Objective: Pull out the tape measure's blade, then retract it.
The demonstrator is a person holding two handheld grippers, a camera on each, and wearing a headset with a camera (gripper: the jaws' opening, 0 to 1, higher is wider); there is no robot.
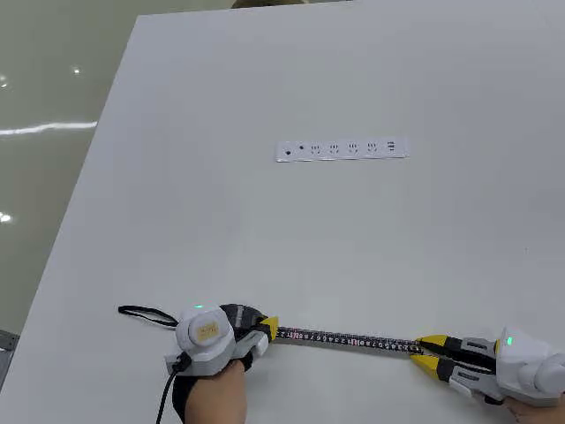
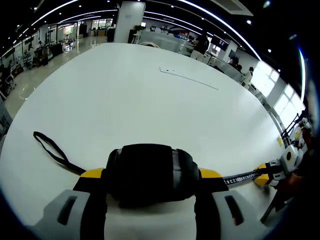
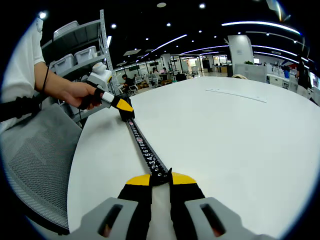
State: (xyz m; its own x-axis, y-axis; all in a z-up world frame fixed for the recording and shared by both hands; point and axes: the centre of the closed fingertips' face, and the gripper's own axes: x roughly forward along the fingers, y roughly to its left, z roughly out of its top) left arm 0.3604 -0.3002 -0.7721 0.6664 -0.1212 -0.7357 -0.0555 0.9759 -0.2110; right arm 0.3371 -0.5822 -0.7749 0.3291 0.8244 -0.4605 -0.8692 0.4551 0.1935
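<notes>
While drawn well out but not yet retracted, stretched low along the near edge of the white table (image 1: pixel 353 247), between two claws.

Farthest left, the black wrist strap (image 1: pixel 141 312), slack on the surface, trailing off the tape measure case (image 2: pixel 150 167). Then the left gripper (image 1: pixel 261 332), closed around that case, yellow tips pressed against both flanks. Probable weak spot here: a rounded, smooth-looking body, apt to twist or pop free under a sideways tug.

In the middle, the tape blade (image 1: pixel 349 339), numbered face up, straight and apparently taut. Well beyond it, a white power strip (image 1: pixel 342 149), out of harm's way. Likely to kink or fold if allowed to sag or roll while so far out.

At the right, the right gripper (image 3: pixel 160 178), closed down to the blade's thickness, pinching just its tip between narrow yellow points. Greatest risk judged here: a thin pinch on slick metal, easily lost through a slackened grip or a skewed pull. The freed tip would then whip back into the case and jolt the left hold. Safer to walk it in gradually, keeping both claws in line.
</notes>
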